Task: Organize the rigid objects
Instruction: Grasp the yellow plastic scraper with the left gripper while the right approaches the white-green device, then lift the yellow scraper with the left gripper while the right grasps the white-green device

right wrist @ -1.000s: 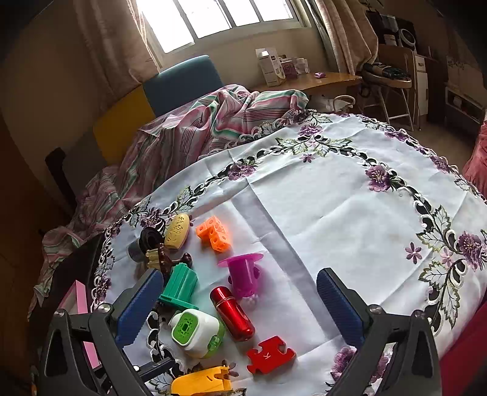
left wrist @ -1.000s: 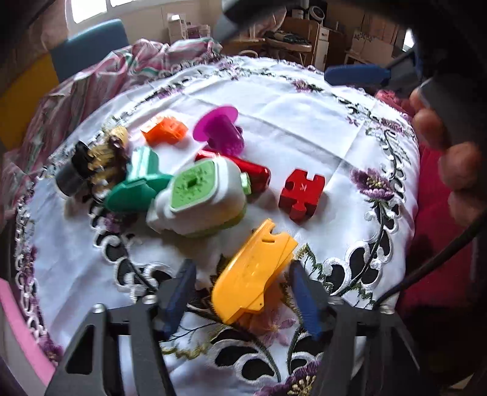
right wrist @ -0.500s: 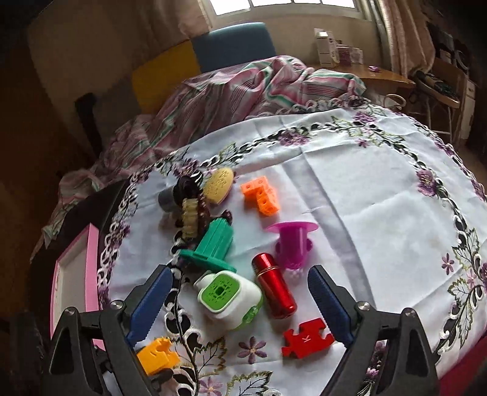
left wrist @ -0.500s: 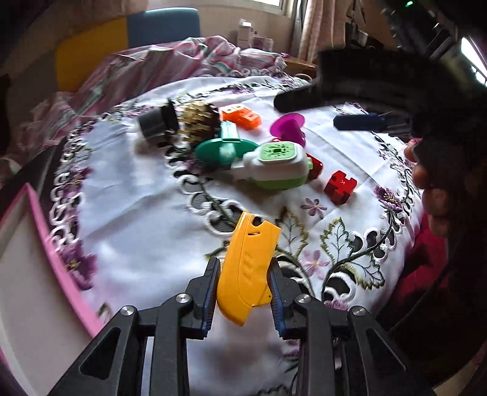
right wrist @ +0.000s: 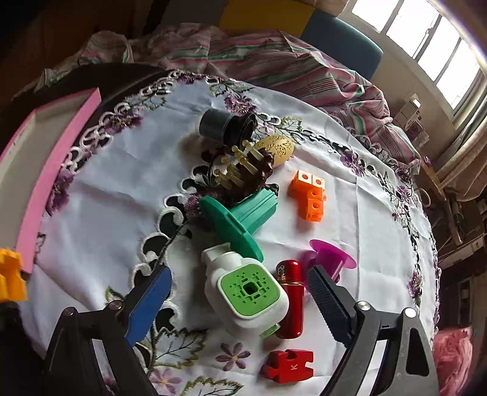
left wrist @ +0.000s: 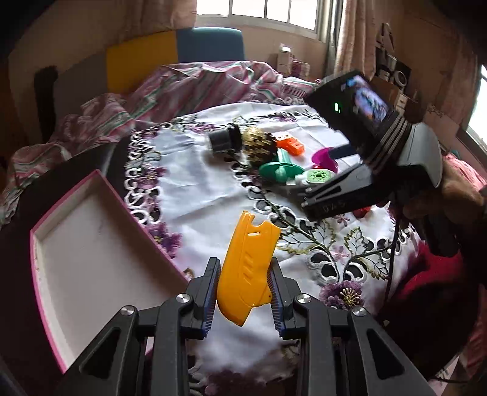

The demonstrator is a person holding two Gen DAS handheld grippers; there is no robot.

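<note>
A shallow pink-rimmed tray (left wrist: pixel 91 256) was seen at the left. Beside it, a flat yellow plastic piece (left wrist: pixel 248 265), notched at its far end and ridged along one face, was clamped in the left gripper (left wrist: pixel 243 284) above the embroidered tablecloth (left wrist: pixel 194 189). The right gripper (right wrist: pixel 240 300) was held wide apart around a white-and-green dispenser (right wrist: pixel 246 292).

Light source: daylight from the windows (left wrist: pixel 268 13), top of the left view, and top right of the right view (right wrist: pixel 426 33).
Glare: window panes blown out to white.
Brightness: white cloth (right wrist: pixel 121 189) on the counter evenly lit; room walls and picture corners dim to black.
Shadows: soft, short, close under the toys.
Distortion: strong fisheye bending at the edges of both views.
Blur: the right tool (left wrist: pixel 362 152) is smeared in the left view; the middle of the right view is sharp.
</note>
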